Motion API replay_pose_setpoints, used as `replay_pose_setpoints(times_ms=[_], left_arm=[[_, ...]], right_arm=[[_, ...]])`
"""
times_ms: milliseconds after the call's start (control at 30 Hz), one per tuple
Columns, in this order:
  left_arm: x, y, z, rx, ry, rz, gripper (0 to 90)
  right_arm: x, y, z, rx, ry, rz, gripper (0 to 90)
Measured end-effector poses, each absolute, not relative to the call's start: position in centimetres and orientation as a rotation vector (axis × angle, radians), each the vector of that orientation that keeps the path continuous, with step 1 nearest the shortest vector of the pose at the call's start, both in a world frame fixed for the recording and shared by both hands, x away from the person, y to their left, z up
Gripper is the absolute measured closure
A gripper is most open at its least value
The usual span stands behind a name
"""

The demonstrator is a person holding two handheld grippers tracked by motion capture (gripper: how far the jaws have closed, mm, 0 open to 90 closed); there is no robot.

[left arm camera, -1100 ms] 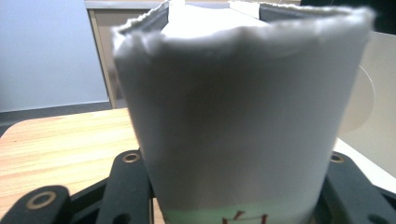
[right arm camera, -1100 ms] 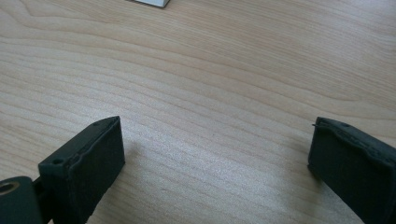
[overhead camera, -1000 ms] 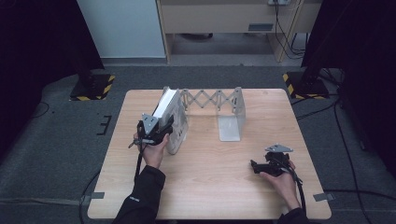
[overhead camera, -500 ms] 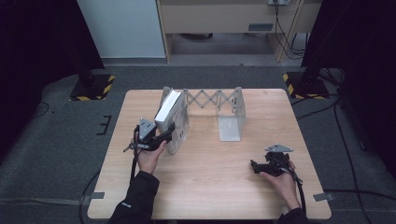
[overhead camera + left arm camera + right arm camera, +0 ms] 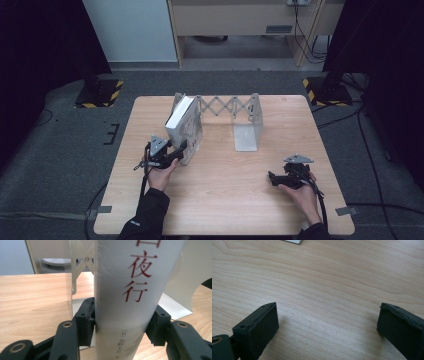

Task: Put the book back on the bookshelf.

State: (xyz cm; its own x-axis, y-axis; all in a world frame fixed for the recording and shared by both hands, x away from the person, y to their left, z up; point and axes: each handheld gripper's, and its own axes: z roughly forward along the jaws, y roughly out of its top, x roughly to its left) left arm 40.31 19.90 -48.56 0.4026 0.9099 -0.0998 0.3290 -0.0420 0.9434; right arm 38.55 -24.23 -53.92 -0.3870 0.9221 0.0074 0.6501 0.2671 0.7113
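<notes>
A white book with red characters on its spine stands tilted at the left end of a grey expandable book rack. My left gripper is low at the book's near edge. Its jaws have just been closing, and both pads now press on the spine from either side. Near the table's front right my right gripper lies in the person's hand, open. Its jaws stand wide apart over bare wood.
The rack's right end plate stands upright, with its flat foot reaching toward me. The light wooden table sits on grey carpet. Stand bases with yellow-black tape lie beyond the far corners.
My left gripper has come down and a little nearer along the book's spine. The book still leans at the rack's left end. The right hand has not moved.
</notes>
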Motion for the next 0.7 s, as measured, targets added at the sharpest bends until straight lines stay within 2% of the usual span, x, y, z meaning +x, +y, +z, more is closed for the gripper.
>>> replay_pose_setpoints(times_ms=[300, 700], left_arm=[[39.9, 18.8, -48.1, 1.643, 1.137, 0.789, 51.9], [40.6, 18.2, -48.4, 1.628, 1.133, 0.821, 51.4]], right_arm=[[38.6, -24.2, -53.9, 1.421, 2.136, 0.896, 3.9], [38.6, -24.2, -53.9, 1.421, 2.136, 0.894, 3.6]])
